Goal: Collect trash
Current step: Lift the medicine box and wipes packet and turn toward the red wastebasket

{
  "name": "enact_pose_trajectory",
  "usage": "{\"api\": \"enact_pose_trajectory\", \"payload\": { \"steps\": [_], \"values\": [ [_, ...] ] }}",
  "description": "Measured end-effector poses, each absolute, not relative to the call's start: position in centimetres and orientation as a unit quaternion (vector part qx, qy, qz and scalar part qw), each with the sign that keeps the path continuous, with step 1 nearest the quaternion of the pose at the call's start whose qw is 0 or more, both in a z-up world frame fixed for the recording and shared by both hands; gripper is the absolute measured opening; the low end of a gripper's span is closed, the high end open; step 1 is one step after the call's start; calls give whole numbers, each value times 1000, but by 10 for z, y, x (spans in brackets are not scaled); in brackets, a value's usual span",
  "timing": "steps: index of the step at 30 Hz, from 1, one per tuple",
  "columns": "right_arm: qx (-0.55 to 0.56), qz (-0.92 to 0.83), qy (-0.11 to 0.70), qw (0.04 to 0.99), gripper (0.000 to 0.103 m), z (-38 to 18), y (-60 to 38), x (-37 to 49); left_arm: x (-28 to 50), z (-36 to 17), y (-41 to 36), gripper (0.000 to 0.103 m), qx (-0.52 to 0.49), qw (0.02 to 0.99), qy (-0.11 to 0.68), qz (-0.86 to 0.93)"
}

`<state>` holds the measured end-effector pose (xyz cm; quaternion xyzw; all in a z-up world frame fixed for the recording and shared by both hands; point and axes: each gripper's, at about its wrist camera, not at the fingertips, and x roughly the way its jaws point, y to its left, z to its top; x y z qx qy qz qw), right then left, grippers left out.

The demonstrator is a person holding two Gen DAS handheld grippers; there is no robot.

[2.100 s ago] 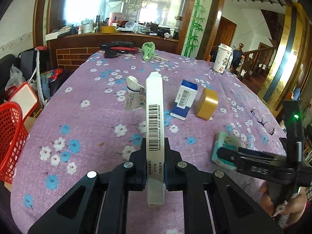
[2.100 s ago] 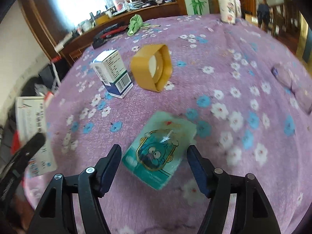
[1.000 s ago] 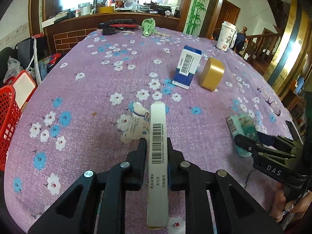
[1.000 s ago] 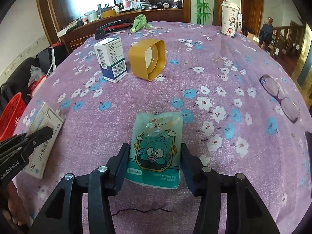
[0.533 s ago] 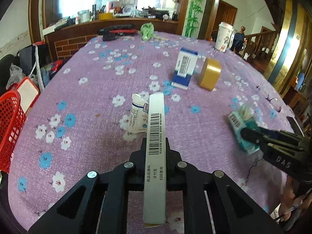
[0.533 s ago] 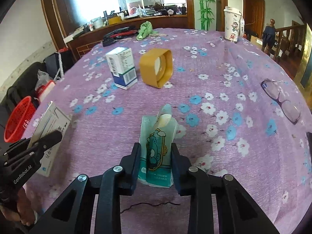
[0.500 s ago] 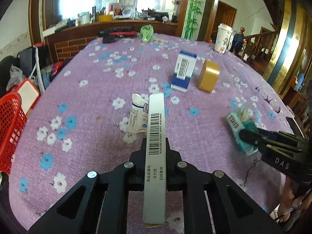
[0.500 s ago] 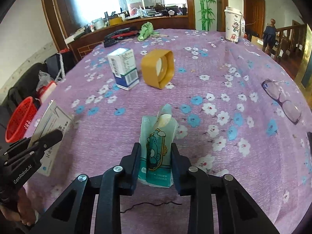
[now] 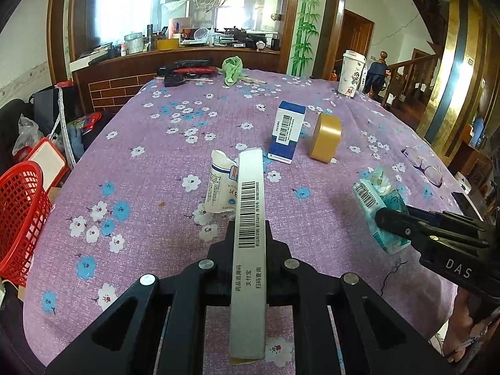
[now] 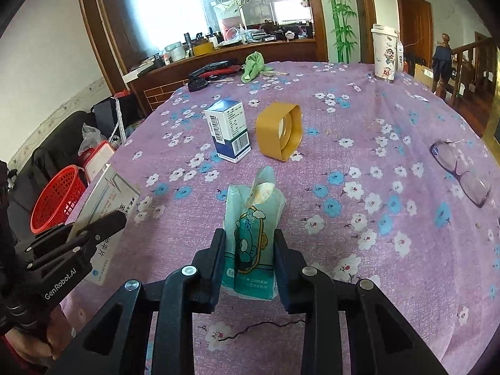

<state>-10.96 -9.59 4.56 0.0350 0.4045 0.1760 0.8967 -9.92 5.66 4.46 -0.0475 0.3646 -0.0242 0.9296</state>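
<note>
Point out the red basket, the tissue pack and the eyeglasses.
red basket [image 9: 22, 218], left wrist view, mesh wall.
tissue pack [image 10: 250, 234], right wrist view, printed front between the fingers.
eyeglasses [image 10: 462, 165], right wrist view, lens frame.

right tongs [image 9: 389, 218]: "DAS" | left tongs [image 10: 118, 215]: "GenRobot.AI"

A purple flowered tablecloth [image 9: 150, 225] spreads out under and ahead of the left gripper [image 9: 250, 228]. Far ahead of it, slightly left, lie a crumpled green cloth [image 9: 232, 68] and black and red tools [image 9: 187, 70]; far ahead to its right stands 1 paper cup [image 9: 352, 73] with cartoon print. Ahead and well to the right of the right gripper [image 10: 248, 234] lie glasses [image 10: 462, 168] with 2 tinted lenses. A black thread [image 10: 259, 328] lies on the cloth just below that gripper.
</note>
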Motion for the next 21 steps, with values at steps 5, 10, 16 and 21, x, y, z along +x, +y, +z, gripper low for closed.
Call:
{"api": "enact_pose_trajectory", "payload": {
  "steps": [5,10,16,21],
  "values": [
    [32,180,406,895,31,46,-90,-111,-102,46,58,12,-50,931,361,-24],
    [32,184,403,896,31,50,-89,-115,-102,47,59,12,-51,931,362,-25],
    [35,189,401,896,31,53,-92,-120,-107,52,54,12,-43,933,356,-30],
    [38,189,396,898,31,57,-95,-121,-107,54,51,12,-39,933,356,-31]
  ]
}}
